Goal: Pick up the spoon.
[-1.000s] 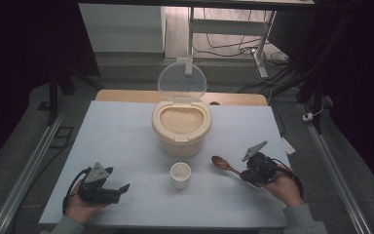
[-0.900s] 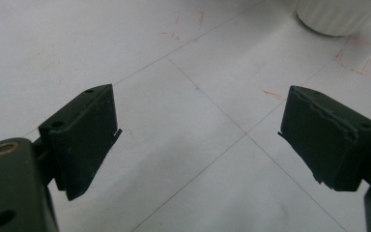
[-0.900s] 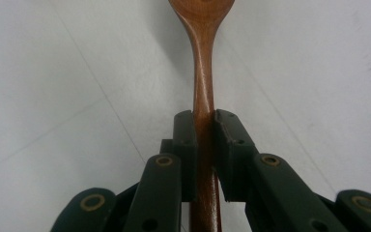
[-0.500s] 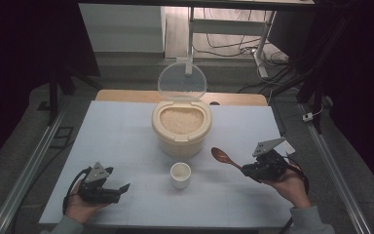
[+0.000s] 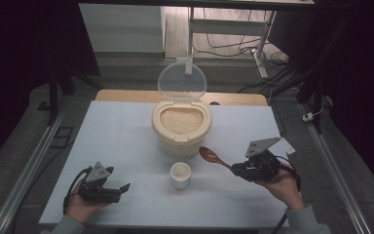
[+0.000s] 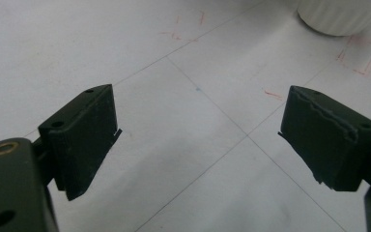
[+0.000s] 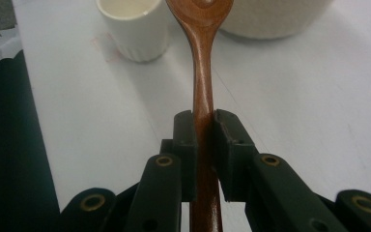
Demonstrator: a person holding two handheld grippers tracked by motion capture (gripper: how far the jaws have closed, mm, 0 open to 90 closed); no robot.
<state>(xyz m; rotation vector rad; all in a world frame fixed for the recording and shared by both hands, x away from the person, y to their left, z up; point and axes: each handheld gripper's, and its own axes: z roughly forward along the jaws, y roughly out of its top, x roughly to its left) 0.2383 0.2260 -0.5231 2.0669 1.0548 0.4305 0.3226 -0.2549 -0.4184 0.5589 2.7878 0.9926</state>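
Observation:
A cream rice container (image 5: 181,126) stands at the middle of the white table (image 5: 121,136), its clear lid (image 5: 181,83) raised and grain showing inside. In front of it sits a small white cup (image 5: 180,175) (image 7: 134,26). My right gripper (image 5: 237,170) (image 7: 203,121) is shut on the handle of a brown wooden spoon (image 5: 210,156) (image 7: 201,63), held above the table right of the cup, bowl pointing toward the container. My left gripper (image 5: 122,187) (image 6: 198,133) rests low at the front left, open, with bare table between its jaws.
The cup's white base (image 6: 340,14) shows at the top right of the left gripper view. Faint red marks (image 6: 360,58) and thin lines cross the table. A wooden strip (image 5: 126,96) runs along the table's far edge; metal rails (image 5: 27,170) flank both sides.
My right gripper has lifted the spoon and carried it rightward and up, away from the cup. The left gripper has stayed where it was.

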